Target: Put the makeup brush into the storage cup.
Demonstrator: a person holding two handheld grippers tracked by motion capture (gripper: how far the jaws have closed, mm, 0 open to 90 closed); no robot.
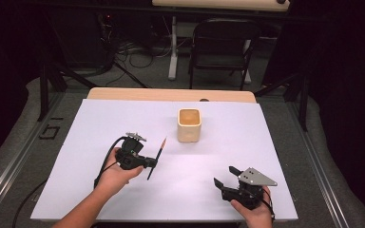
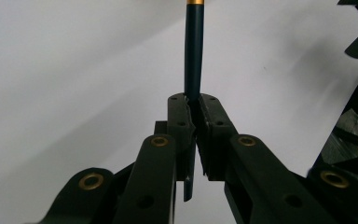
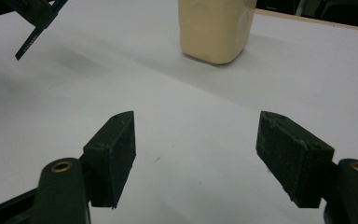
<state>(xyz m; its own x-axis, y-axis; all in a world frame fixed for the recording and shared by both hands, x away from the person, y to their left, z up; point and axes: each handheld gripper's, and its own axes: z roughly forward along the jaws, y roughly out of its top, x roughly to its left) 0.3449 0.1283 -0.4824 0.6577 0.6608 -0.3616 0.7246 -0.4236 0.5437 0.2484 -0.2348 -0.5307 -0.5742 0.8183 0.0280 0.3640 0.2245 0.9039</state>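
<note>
- White sheet (image 1: 123,118) covers the table in the middle of the high view; dark floor, cables and a black folding chair (image 1: 221,47) sit along the top of the frame.
- Left gripper (image 1: 151,163), left of centre in the high view, is carried in a hand (image 1: 116,175) coming up from the bottom edge.
- Its jaws are clamped tight on a dark, slim brush (image 1: 156,159); in the left gripper view the shaft (image 2: 193,56) runs straight up from between the pads to a gold band at the top edge, with a short end sticking out below.
- Brush slants from lower left to upper right in the high view, its brownish tip pointing toward the cup.
- Cream square cup (image 1: 189,125) stands upright at centre, above and right of the brush, apart from it.
- Right gripper (image 1: 225,176) sits at lower right; in the right gripper view its jaws are spread wide over bare sheet, nothing between them.
</note>
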